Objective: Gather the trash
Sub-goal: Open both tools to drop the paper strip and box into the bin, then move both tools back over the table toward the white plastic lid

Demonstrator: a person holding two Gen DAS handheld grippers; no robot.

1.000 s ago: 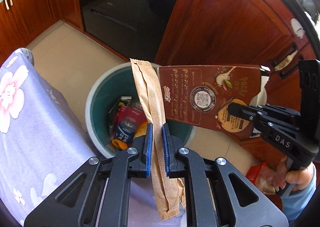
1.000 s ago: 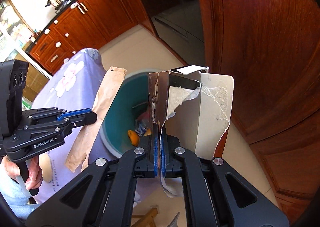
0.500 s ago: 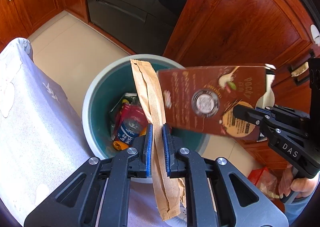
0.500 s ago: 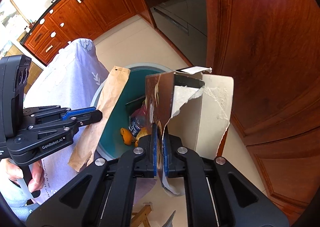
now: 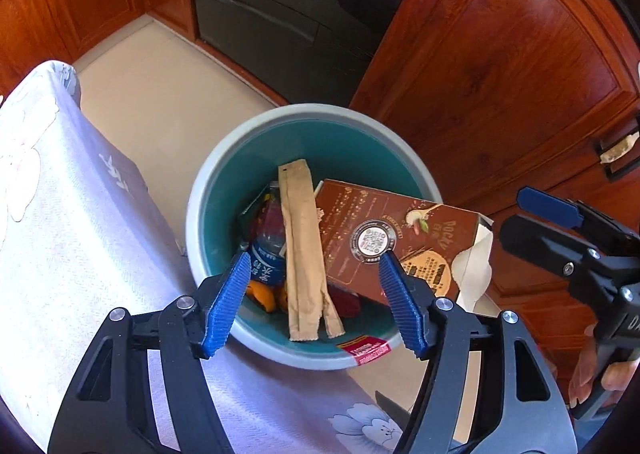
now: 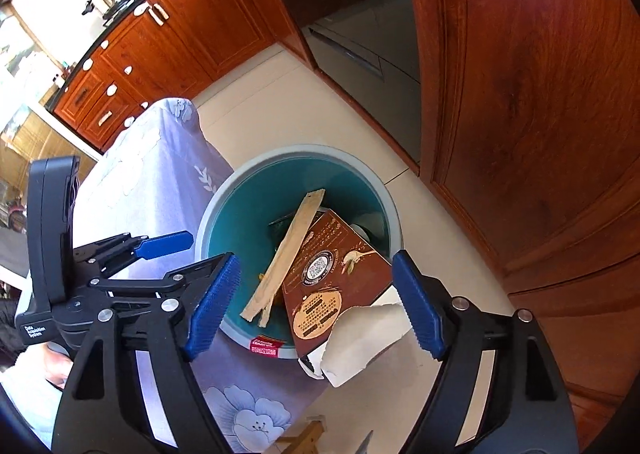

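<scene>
A round bin (image 5: 208, 190) (image 6: 216, 206), grey outside and teal inside, stands on the floor beside the table. A long tan paper wrapper (image 5: 302, 254) (image 6: 288, 250) leans inside it. A torn brown snack box (image 5: 400, 242) (image 6: 336, 278) rests across the bin's rim, its torn white end hanging outside. Older trash, a bottle (image 5: 268, 250) and orange peel, lies below. My left gripper (image 5: 314, 302) is open and empty above the bin. My right gripper (image 6: 316, 306) is open and empty above the box; it also shows in the left wrist view (image 5: 560, 222).
A table with a lilac flowered cloth (image 5: 60, 234) (image 6: 152, 174) touches the bin's left side. Red-brown wooden cabinet doors (image 5: 500, 54) (image 6: 540, 94) stand close on the right. A dark oven front (image 5: 280, 14) is behind. Beige floor tiles (image 5: 160, 94) surround the bin.
Both grippers opened. The paper wrapper and the snack box dropped from them into the bin. Both grippers moved closer over the bin.
</scene>
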